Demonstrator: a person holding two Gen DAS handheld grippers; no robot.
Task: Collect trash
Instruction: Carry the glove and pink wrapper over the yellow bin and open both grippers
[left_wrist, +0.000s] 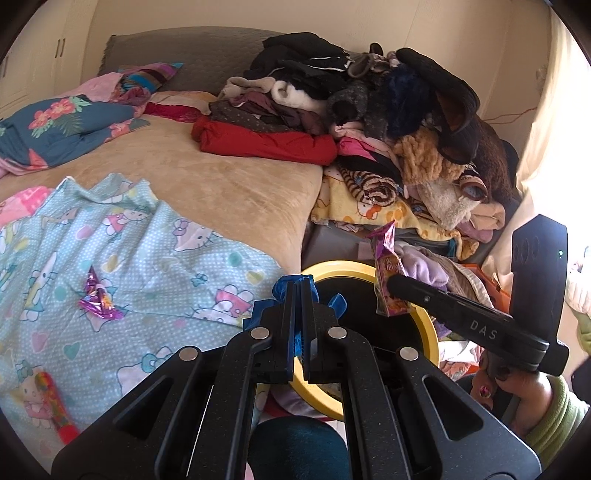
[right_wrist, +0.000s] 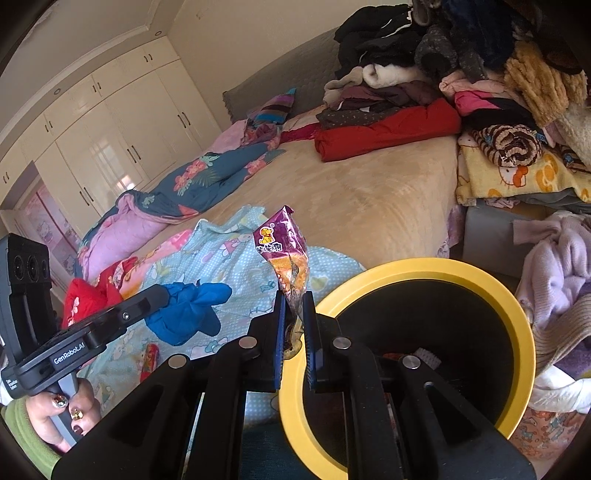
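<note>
Currently the right gripper (right_wrist: 294, 301) is clamping an upright purple foil snack wrapper (right_wrist: 286, 254), long axis vertical, just left of the yellow-rimmed black bin (right_wrist: 517, 306). Further left, the left gripper (right_wrist: 162, 295) is pinching crumpled blue material (right_wrist: 192, 312).

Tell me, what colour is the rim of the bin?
Yellow. The bin has a yellow rim and a black inside, clearest in the right wrist view.
</note>
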